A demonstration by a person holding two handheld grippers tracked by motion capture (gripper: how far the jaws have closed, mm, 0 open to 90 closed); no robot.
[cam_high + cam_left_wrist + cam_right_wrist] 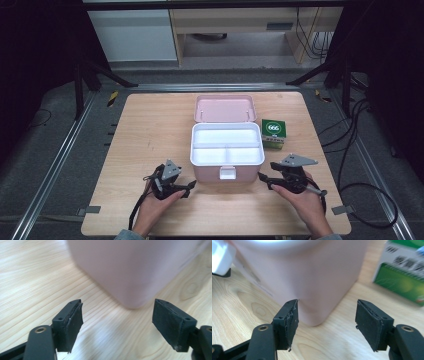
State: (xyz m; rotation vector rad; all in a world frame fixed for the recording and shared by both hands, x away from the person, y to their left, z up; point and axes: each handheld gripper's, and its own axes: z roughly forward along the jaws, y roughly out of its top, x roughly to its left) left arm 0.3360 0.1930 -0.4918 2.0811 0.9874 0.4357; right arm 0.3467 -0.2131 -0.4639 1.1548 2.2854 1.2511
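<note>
Right now, as I see it from beside the table:
Pink box: an open pink box [227,172] sits at the middle of the wooden table [150,135], its lid [225,108] thrown back and lying at the box's 12 o'clock
Inside the box: a white tray [226,145] with one long compartment at the far side and two smaller ones at the near side
Latch: a white latch [227,173] hangs on the front wall, at the box's 6 o'clock
Green carton: a small green carton [273,133] stands just beside the box at its 3 o'clock, apart from both grippers
Left gripper: the left gripper [192,185] is held low over the table at the box's 7 o'clock, tips aimed at the near left corner
Left gripper state: jaws stand wide with nothing between them; in the left gripper view the left gripper [117,322] frames the pink corner [135,272], which lies ahead of the pads and untouched
Right gripper: the right gripper [263,180] sits at the box's 5 o'clock, tips towards the near right corner
Right gripper state: jaws wide and holding nothing; in the right gripper view the right gripper [327,320] faces the box corner [312,282], close to the left pad, with the carton [402,270] off at 2 o'clock
Hands: the left hand [155,207] and the right hand [302,200] come in from 6 o'clock
</note>
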